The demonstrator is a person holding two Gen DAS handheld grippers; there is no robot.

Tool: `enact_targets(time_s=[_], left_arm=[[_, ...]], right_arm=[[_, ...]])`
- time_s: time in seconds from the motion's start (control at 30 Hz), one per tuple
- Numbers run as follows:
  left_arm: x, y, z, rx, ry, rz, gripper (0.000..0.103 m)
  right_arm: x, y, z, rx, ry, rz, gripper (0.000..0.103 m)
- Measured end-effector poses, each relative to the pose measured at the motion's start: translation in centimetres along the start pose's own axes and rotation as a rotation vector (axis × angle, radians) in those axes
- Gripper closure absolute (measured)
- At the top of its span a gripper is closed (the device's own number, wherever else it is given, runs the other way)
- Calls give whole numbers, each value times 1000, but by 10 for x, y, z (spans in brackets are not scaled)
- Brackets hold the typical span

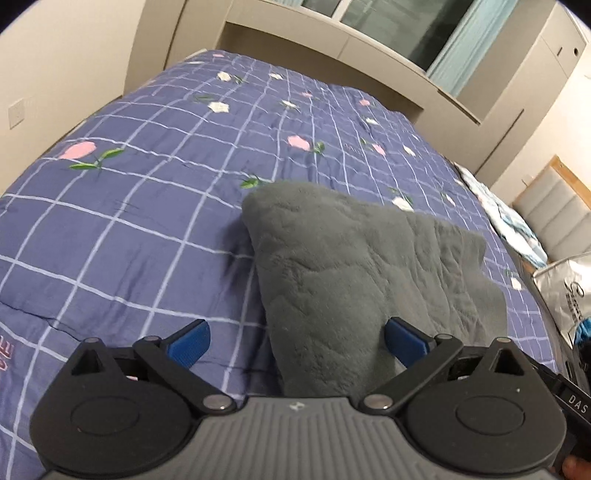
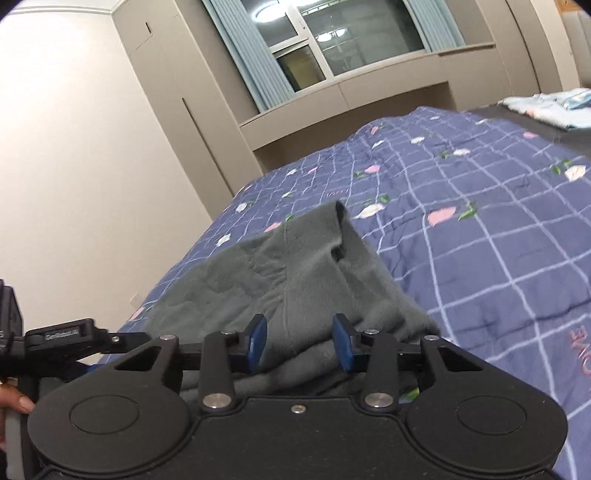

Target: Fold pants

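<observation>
Left tongs (image 1: 297, 341) spread wide; right tongs (image 2: 299, 341) apart over pants (image 2: 295, 280), waistband visible.

Even indoor light, ceiling lamp (image 2: 266, 8) glare in window, fisheye-bent edges, slight blur.

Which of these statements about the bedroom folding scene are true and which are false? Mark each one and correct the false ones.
1. The pants are grey. True.
2. The pants lie on a plain white sheet. False: they lie on a blue checked quilt with flowers.
3. The left claw is open. True.
4. The right claw is clamped on a folded pale blue cloth. False: its fingers stand apart over the pants, and the pale folded cloth lies far off on the bed.
5. Curtains hang at the window. True.
</observation>
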State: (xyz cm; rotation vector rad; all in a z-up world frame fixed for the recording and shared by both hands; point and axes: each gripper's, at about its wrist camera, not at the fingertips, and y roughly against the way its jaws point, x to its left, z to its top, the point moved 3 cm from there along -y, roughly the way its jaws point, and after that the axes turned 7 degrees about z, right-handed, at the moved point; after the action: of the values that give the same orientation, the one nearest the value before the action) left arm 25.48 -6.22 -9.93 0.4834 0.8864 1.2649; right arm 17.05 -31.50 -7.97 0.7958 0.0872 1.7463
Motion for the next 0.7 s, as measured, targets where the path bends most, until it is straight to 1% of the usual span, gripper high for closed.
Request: enact_targets(time_s=[0.23, 0.37, 0.43, 0.5, 0.53, 0.57, 0.6, 0.63, 0.7], left_arm=[[-3, 0, -11, 15, -5, -17, 1], [-2, 1, -11, 7, 5, -19, 1], [-3, 3, -11, -1, 7, -18, 1], [-3, 6, -9, -12, 12, -16, 1], [-4, 7, -7, -17, 15, -15, 1], [-4, 8, -5, -21, 19, -12, 1], [-3, 10, -3, -26, 24, -9, 1], [-2, 12, -1, -32, 29, -6, 1], [2, 17, 4, -55, 40, -1, 1]], right_arm=[[-2, -7, -4, 9, -53, 3, 59], [-3, -14, -1, -13, -95, 43, 51], [-4, -21, 3, -22, -112, 50, 51], [-4, -26, 8, -46, -130, 30, 57], [-4, -28, 10, -64, -143, 18, 64], [-3, -27, 11, -80, -147, 2, 76], [0, -26, 12, -94, -143, -5, 83], [3, -23, 12, -109, -132, -9, 97], [8, -12, 12, -138, -114, -22, 97]])
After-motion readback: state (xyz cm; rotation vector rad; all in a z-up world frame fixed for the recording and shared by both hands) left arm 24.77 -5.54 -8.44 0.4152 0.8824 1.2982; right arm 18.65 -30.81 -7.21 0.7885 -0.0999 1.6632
